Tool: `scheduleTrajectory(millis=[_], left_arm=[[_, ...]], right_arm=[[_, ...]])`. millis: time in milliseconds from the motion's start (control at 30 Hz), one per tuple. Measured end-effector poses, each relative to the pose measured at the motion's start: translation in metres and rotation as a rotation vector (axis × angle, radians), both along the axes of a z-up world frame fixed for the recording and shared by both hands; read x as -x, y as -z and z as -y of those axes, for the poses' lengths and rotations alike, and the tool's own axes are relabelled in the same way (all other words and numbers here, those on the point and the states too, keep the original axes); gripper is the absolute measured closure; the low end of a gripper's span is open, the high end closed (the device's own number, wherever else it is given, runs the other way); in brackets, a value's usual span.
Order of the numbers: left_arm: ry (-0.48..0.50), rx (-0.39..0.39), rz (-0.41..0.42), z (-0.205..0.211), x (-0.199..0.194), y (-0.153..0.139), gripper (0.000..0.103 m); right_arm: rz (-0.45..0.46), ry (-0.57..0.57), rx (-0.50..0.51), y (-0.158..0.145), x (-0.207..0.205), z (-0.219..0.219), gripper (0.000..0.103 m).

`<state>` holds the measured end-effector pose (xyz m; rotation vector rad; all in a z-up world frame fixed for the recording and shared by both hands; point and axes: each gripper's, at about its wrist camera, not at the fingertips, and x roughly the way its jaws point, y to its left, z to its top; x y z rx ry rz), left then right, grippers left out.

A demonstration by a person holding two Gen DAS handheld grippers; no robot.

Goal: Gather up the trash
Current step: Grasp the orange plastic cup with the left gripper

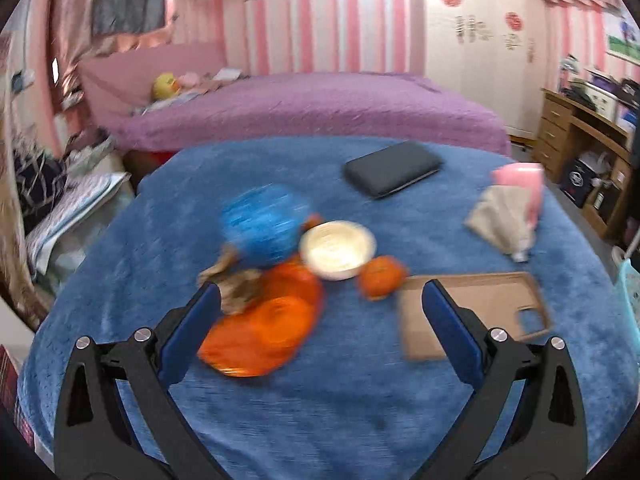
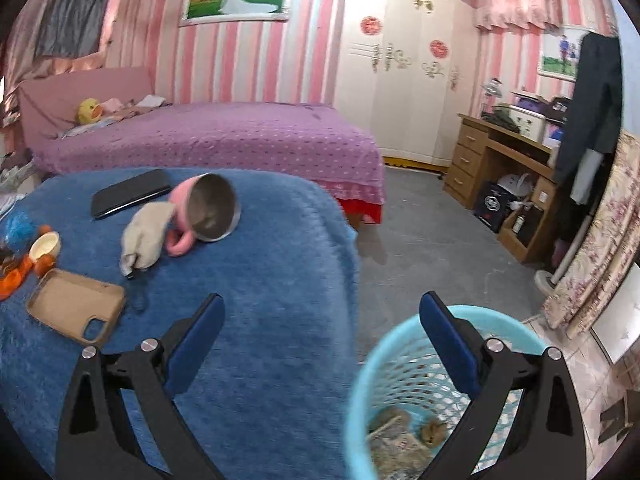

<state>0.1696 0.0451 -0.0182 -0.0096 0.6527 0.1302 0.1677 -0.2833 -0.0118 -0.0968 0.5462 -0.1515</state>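
So this is a mid-cleanup moment. The right gripper sits right by the light blue mesh bin at the edge of the blue blanket, fingers spread wide with nothing between them. The bin already has some brownish scraps at the bottom, so my read is that a piece just got dumped and this hand is free for the next one.

The left gripper is over the pile on the blanket, also wide open and empty. Its view is pretty blurry, so take the details loosely. The trash that's left looks like a crumpled brown scrap just by the left finger, lying against the orange wrapper. There's also a blue netted ball thing, a white bowl and a small orange fruit bunched up there, and I honestly can't tell which of those counts as trash.

Stuff that probably stays: the tan phone case, the dark flat case and the pink mug tipped on its side with a beige cloth against it.

Next move, I'd say: swing the left fingers around the brown scrap, keep clear of the bowl, pinch, then carry it across to the bin, which is well off to the right.
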Motion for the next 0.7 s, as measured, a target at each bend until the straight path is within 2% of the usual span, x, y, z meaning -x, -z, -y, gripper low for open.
scheduleTrajectory(millis=[67,167,233,400,700], left_arm=[[-0.015,0.007,-0.013,-0.019,0.001,0.006,0.010],[-0.007,0.012,-0.057,-0.036,0.000,0.019,0.024],[0.018,0.027,-0.098,-0.041,-0.004,0.028,0.038],[0.045,0.017,-0.136,-0.040,-0.013,0.037,0.053],[0.082,0.051,-0.170,-0.030,-0.020,0.046,0.054]], right_arm=[[-0.012,-0.011,0.023,0.004,-0.002,-0.011,0.007],[-0.030,-0.028,0.041,0.008,-0.007,-0.024,0.007],[-0.039,-0.031,0.049,0.010,-0.010,-0.028,0.007],[-0.056,-0.036,0.037,0.010,-0.016,-0.034,0.007],[-0.077,-0.068,0.085,0.015,-0.018,-0.053,0.007]])
